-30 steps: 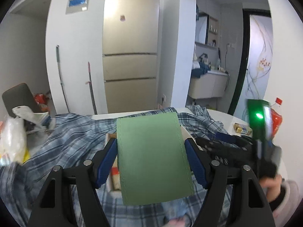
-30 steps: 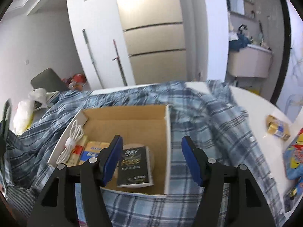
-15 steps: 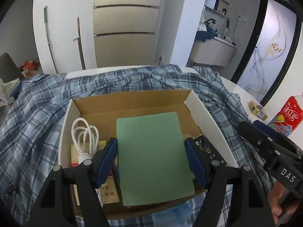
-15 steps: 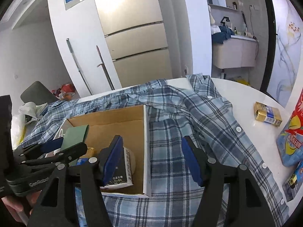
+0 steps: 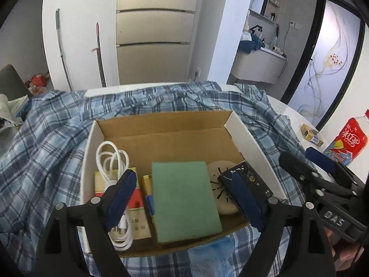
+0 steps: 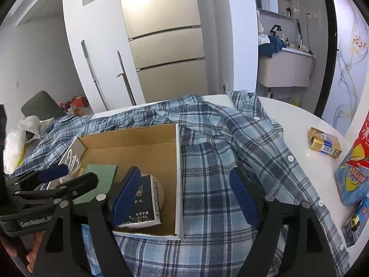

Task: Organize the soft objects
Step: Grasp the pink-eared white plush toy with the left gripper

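A flat green cloth piece lies in the open cardboard box, leaning over the things under it. My left gripper straddles it; its jaws are opening and a gap shows between each blue pad and the cloth. From the right wrist view the left gripper shows at the box's left end, over the green cloth piece. My right gripper hovers above the box's right wall and the blue plaid shirt. Its jaws are opening with nothing gripped.
Inside the box are a white cable, a red and white packet, a dark tissue pack and a round beige thing. On the white table to the right are a gold packet, a red bottle and a blue snack bag.
The left gripper came down over the box, then widened and let go of the green cloth, which now lies in the box. The right gripper's jaws also spread wider.
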Motion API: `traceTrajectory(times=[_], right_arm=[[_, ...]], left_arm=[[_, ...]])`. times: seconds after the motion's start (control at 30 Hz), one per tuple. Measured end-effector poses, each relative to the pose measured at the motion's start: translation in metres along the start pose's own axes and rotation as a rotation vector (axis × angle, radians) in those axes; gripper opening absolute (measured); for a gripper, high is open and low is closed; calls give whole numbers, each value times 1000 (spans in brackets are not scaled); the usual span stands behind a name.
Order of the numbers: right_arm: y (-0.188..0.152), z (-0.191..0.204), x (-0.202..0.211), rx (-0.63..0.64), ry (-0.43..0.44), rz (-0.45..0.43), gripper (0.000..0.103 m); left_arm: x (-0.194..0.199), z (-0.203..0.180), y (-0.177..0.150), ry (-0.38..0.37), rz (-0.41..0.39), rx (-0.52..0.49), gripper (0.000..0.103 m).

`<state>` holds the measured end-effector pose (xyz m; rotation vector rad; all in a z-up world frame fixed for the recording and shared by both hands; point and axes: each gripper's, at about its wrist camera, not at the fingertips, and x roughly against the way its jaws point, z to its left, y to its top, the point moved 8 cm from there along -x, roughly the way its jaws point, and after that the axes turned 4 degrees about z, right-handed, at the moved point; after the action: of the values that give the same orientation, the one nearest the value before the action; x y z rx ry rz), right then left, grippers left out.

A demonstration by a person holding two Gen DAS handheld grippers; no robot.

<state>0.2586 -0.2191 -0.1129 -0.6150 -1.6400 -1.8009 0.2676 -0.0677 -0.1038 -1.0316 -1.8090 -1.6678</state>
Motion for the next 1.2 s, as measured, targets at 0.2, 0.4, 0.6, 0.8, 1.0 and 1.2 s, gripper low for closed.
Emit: traceTrajectory(times=[0.2, 0.4, 0.6, 0.8, 1.0, 1.2], right_arm=[[2, 1, 3, 5, 1, -13, 81], [6, 7, 21, 41, 2, -56, 81], [9, 28, 49, 101, 73, -110, 81], [11, 39, 74, 105, 96, -119, 83], [-14, 46, 89, 124, 127, -65, 83], [-37, 50, 91, 134, 143, -31, 83]], left_arm=[[44, 1, 0, 4, -100, -13, 87], [91, 3, -14, -42, -209, -28, 92], [125, 7, -32, -27, -289, -73, 103], [124, 8, -58, -32, -181, -97, 103], [99, 1, -95, -125, -3, -88, 88], [73, -15, -122, -159, 116, -173, 80]])
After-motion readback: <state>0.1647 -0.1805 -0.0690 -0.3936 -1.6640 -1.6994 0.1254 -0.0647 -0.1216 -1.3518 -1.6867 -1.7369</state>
